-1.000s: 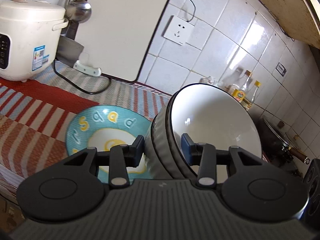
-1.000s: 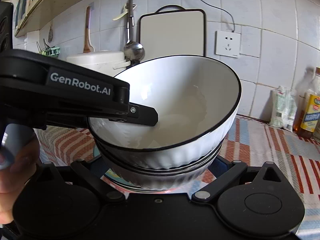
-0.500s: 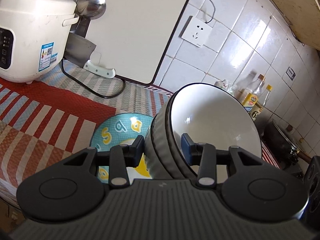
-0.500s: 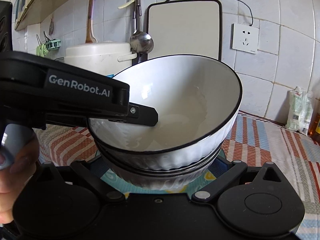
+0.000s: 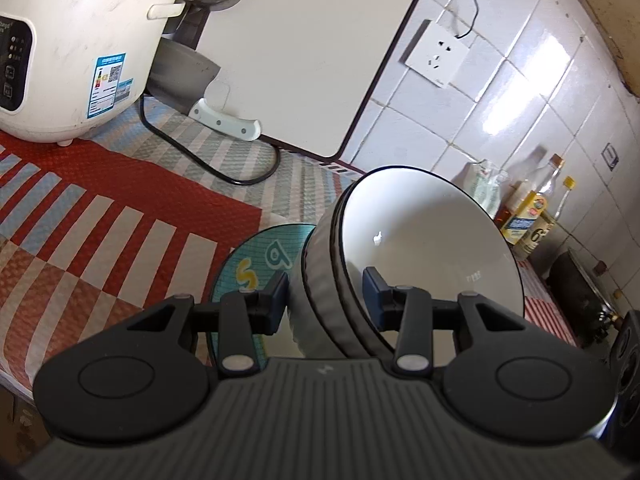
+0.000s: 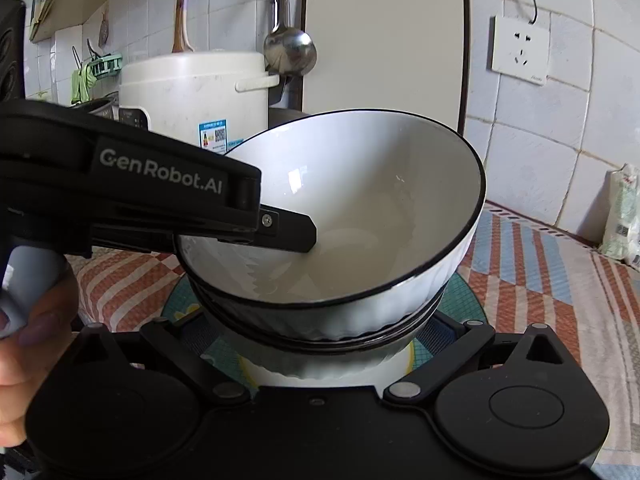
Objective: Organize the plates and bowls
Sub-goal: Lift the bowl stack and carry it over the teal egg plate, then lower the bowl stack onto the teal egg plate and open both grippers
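Observation:
A stack of white ribbed bowls with black rims (image 5: 424, 248) (image 6: 360, 216) hangs tilted above a teal plate with yellow letters (image 5: 256, 256) (image 6: 460, 292). My left gripper (image 5: 325, 296) is shut on the rim of the stack, one finger outside, one inside the top bowl. It shows in the right wrist view as a black arm (image 6: 160, 196) with a finger (image 6: 288, 232) in the bowl. My right gripper (image 6: 320, 344) grips the stack low down, jaws spread wide around the bowls; its fingertips are hidden behind them.
A white rice cooker (image 5: 68, 48) stands at the back left, its cord across the striped red cloth (image 5: 100, 216). A white cutting board (image 5: 304, 48) and a ladle (image 6: 289, 48) lean at the tiled wall. Oil bottles (image 5: 532, 216) and a dark pan (image 5: 580, 280) are right.
Both grippers have carried the bowl stack forward and lower, toward the wall and rice cooker. The teal plate is now mostly hidden under the stack. The grips are unchanged.

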